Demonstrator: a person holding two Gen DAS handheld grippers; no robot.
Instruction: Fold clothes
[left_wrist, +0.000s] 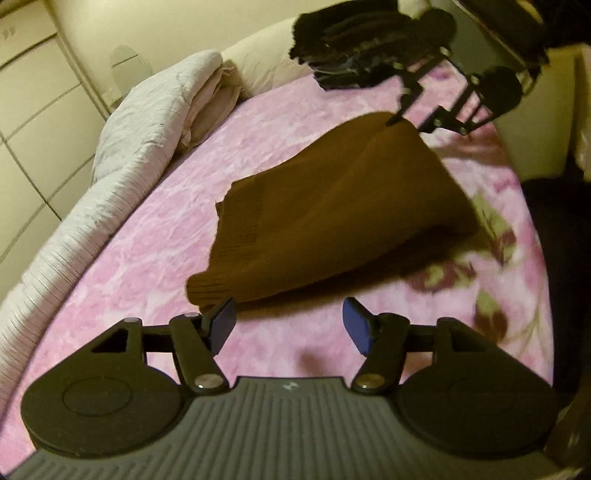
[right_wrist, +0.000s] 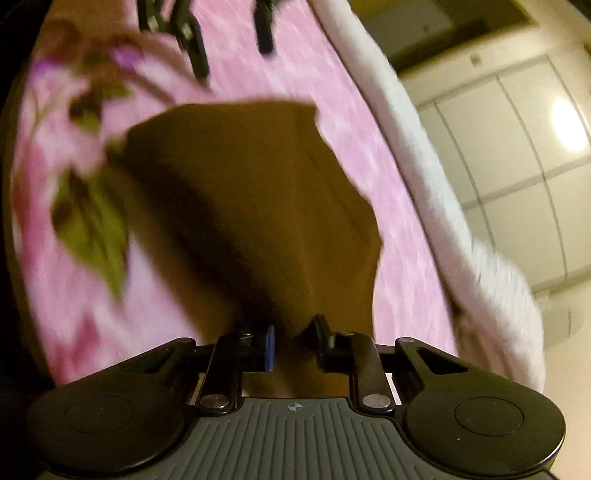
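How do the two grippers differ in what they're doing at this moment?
The left gripper is open and holds nothing; the right gripper is shut on the brown sweater. The left sits low by the sweater's near cuff; the right lifts its far edge off the pink blanket. Both have blue pads.

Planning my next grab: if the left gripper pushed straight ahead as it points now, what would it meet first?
Probably the brown sweater: its ribbed near edge lies just beyond the open left gripper, on the pink blanket. Depth is uncertain.
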